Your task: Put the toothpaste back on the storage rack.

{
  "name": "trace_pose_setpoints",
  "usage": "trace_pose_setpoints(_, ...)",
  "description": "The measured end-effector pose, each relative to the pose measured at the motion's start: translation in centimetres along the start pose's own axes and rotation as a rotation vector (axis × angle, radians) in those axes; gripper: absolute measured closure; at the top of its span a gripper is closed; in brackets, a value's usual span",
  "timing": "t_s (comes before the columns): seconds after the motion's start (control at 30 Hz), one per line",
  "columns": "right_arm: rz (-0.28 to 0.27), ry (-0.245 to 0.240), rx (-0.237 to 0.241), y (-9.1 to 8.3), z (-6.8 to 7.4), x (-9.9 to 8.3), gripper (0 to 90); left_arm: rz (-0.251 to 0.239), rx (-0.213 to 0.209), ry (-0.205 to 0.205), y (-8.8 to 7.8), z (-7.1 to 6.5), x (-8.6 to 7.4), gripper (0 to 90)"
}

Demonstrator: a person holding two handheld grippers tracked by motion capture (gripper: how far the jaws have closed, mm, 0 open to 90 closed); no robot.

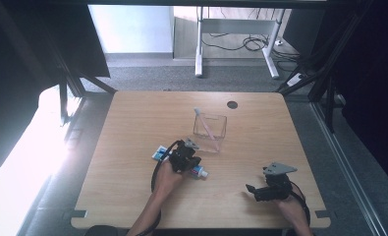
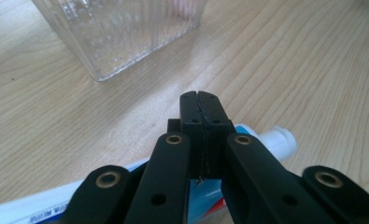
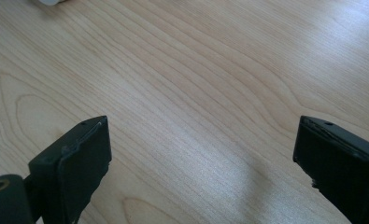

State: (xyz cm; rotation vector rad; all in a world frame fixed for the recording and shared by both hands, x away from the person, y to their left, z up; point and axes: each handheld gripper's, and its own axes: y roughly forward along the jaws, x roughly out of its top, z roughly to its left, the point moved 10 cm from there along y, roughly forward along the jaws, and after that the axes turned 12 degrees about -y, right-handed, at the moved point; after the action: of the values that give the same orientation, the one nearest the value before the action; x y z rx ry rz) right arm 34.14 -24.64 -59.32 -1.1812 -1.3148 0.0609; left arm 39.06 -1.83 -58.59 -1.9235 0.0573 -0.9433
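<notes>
A white and blue toothpaste tube (image 1: 159,154) lies on the wooden table (image 1: 132,128), its white cap (image 2: 278,142) pointing right. My left gripper (image 1: 191,158) hovers just over the tube, shut, its two jaws pressed together with nothing between them (image 2: 201,100). Beyond its tips stands a clear ribbed plastic container (image 2: 121,32), which holds a pink toothbrush (image 1: 204,125) leaning upright. My right gripper (image 1: 254,192) rests near the front right of the table, open, with bare wood between its jaws (image 3: 203,140).
The container (image 1: 209,132) stands near the table's middle. A round dark cable hole (image 1: 232,104) sits near the far edge. Black frame struts flank the table on both sides, and a white desk frame stands on the floor behind.
</notes>
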Motion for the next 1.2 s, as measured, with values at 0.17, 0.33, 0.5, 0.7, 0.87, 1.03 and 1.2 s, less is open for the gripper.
trace_pose_setpoints(0.17, 0.004, -0.004, 0.002, 0.0, 0.1, 0.0, 4.9, 0.024, 0.002, 0.011, 0.0, -0.1, -0.8, 89.6)
trace_pose_setpoints(0.33, 0.007, -0.005, 0.003, 0.1, 0.1, -0.1, 5.0, 0.035, -0.006, 0.006, -0.5, -0.2, -1.5, 89.6)
trace_pose_setpoints(0.5, 0.007, -0.007, 0.001, 0.0, 0.0, -0.1, 5.0, 0.041, -0.006, 0.004, -1.1, -0.2, -2.2, 89.6)
trace_pose_setpoints(0.7, 0.014, -0.011, 0.002, 0.1, 0.1, -0.2, 5.1, 0.047, -0.017, -0.012, -2.0, -0.1, -3.2, 89.4)
trace_pose_setpoints(0.87, 0.017, -0.018, 0.002, 0.1, 0.1, -0.1, 5.3, 0.056, -0.013, -0.016, -2.8, 0.1, -4.1, 89.5)
trace_pose_setpoints(1.03, 0.018, -0.022, 0.002, 0.1, 0.2, -0.1, 5.3, 0.062, -0.007, -0.017, -3.5, 0.5, -4.9, 89.4)
trace_pose_setpoints(1.2, 0.021, -0.025, 0.003, 0.0, 0.2, -0.2, 5.3, 0.062, -0.005, -0.026, -4.1, 0.9, -5.5, 89.2)
